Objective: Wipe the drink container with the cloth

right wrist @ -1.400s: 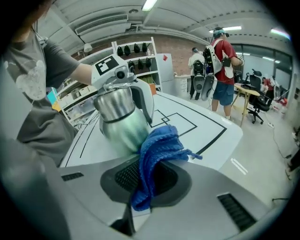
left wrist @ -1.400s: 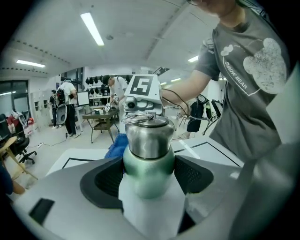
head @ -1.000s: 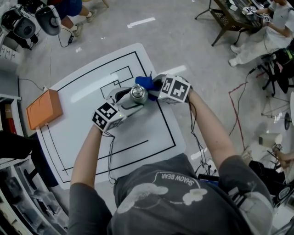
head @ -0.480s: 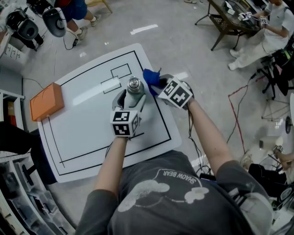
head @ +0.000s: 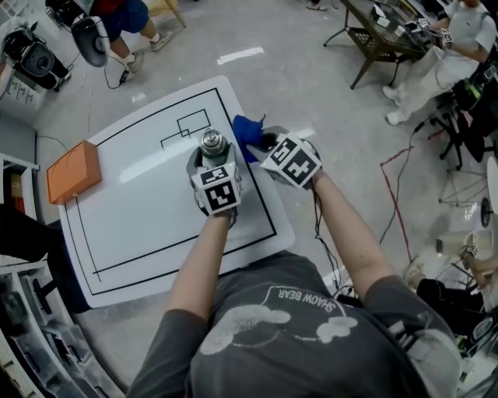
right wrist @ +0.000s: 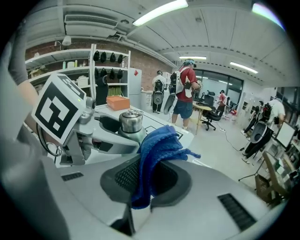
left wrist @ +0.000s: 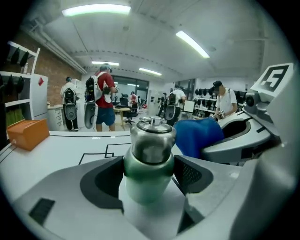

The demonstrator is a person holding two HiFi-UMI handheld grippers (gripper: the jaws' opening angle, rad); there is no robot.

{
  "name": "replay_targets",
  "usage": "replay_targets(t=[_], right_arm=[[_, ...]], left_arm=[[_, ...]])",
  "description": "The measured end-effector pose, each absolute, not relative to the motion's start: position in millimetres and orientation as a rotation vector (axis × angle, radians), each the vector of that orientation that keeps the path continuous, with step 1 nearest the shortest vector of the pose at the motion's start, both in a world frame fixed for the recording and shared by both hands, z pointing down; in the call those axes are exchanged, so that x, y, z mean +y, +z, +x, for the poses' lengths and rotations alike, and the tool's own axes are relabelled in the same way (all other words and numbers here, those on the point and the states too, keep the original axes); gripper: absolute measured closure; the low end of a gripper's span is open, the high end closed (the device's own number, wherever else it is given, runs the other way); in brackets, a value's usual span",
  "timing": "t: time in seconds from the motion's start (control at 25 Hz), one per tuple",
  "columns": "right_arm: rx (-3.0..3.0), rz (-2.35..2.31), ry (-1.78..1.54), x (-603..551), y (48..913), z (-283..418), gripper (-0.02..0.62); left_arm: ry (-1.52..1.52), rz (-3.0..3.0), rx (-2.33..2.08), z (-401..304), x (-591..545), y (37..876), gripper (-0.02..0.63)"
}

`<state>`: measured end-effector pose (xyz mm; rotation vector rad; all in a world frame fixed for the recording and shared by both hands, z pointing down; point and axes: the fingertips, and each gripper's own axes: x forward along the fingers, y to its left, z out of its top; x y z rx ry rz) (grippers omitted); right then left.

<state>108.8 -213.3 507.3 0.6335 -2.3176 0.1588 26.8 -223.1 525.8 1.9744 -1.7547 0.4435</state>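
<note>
Count taken from the head view.

Worktop (head: pixel 140 225): one, white.
Bottle (head: pixel 212 142): one, steel top, green body.
Cloth (head: pixel 246 130): one, blue.
Tools: two, the left tool (head: pixel 212 155) and the right tool (head: pixel 261 141).
Marker cubes: two, one per tool, the left cube (head: pixel 216 189) and the right cube (head: pixel 292 162).
Orange box (head: pixel 72 171): one.
Small rectangles drawn on the worktop: two, the farther rectangle (head: pixel 193 123) and the nearer rectangle (head: pixel 173 141).
Other persons: at least two, a standing person (head: pixel 124 15) and a seated person (head: pixel 447 47).
</note>
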Motion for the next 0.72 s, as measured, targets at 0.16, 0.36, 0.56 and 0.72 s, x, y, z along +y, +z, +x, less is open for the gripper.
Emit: replay_targets(t=[0.16,0.36,0.56,0.72], right_arm=[[-2.334,0.576,0.106,-217.6,496.9,106.5,0.552],[-2.362,0.457,0.037,-225.4,486.6,93.5,0.552],[-2.436,0.293,0.031,-227.6,479.0,72.0,0.552],[-2.427,0.189,0.004,-235.2,481.8,62.0,0.552]], left_arm=[[0.460,2.053,-1.692,29.2,-220.8,523.5,0.270],[0.501,2.232,-1.505,36.8,-220.0,521.9,0.272],[0.570,2.450,-1.231,40.8,-220.6,522.1,0.272],[0.615,2.574,-1.022,40.3,-221.2,523.3,0.272]])
